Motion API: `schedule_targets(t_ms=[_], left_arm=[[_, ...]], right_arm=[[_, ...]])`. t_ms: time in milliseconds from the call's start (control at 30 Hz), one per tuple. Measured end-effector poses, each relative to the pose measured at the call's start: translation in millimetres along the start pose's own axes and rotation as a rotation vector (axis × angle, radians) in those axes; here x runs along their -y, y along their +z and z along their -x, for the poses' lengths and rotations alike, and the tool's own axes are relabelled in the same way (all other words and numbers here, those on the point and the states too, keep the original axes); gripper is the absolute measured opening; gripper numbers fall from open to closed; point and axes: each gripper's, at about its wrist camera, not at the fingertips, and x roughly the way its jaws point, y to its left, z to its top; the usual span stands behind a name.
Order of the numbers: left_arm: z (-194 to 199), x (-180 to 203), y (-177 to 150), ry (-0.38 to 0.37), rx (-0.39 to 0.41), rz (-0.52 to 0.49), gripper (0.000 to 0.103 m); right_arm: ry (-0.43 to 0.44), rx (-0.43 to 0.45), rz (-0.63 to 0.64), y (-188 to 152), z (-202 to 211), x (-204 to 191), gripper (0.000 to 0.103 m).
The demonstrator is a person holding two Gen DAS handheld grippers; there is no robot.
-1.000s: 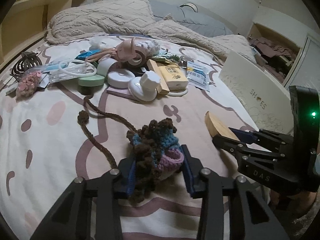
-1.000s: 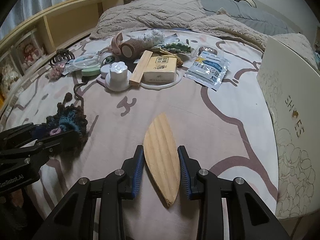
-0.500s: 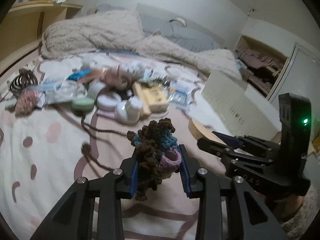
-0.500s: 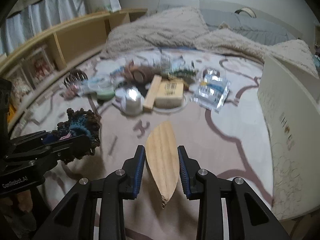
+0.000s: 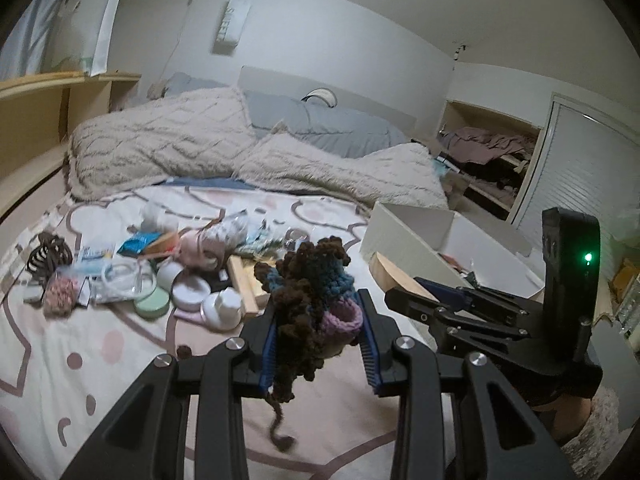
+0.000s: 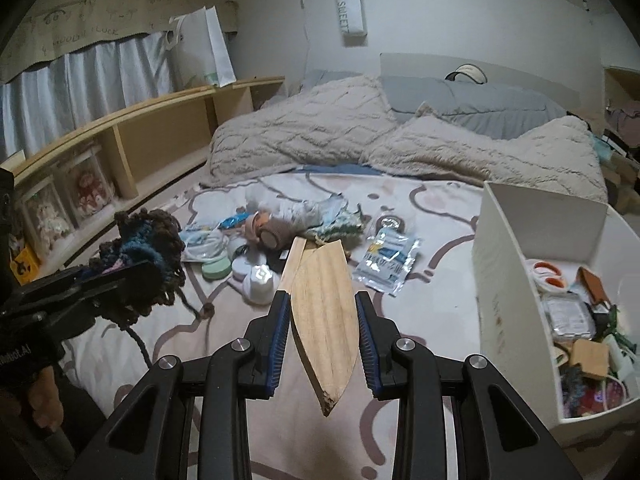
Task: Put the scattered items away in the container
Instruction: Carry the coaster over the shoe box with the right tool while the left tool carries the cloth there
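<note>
You face a bed [image 6: 400, 320] with a rumpled beige blanket [image 6: 320, 136] and grey pillows [image 6: 472, 100]. Wooden shelving [image 6: 152, 128] runs along your left under a curtained window [image 6: 80, 80]; white walls [image 5: 360, 52] are dimly lit.

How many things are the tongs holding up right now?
2. The left tongs grip a brown, blue and pink crocheted yarn pouch, lifted off the bed. The right tongs grip a flat leaf-shaped wooden board, left of the white box.
</note>
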Motion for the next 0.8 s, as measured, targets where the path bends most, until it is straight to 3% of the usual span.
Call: schedule_targets(t_ms=[267, 800], left_arm=[[-3.1, 28.4, 22.5, -0.043, 0.022, -0.049, 0.035], [-13.7, 118.8, 96.9, -0.212, 0.136, -0.173, 0.034]], right_arm=[[0.065, 0.012, -0.080, 9.4, 20.8, 26.6, 0.033], [-0.110, 0.071, -0.018, 51.1, 95.6, 91.4, 0.033]])
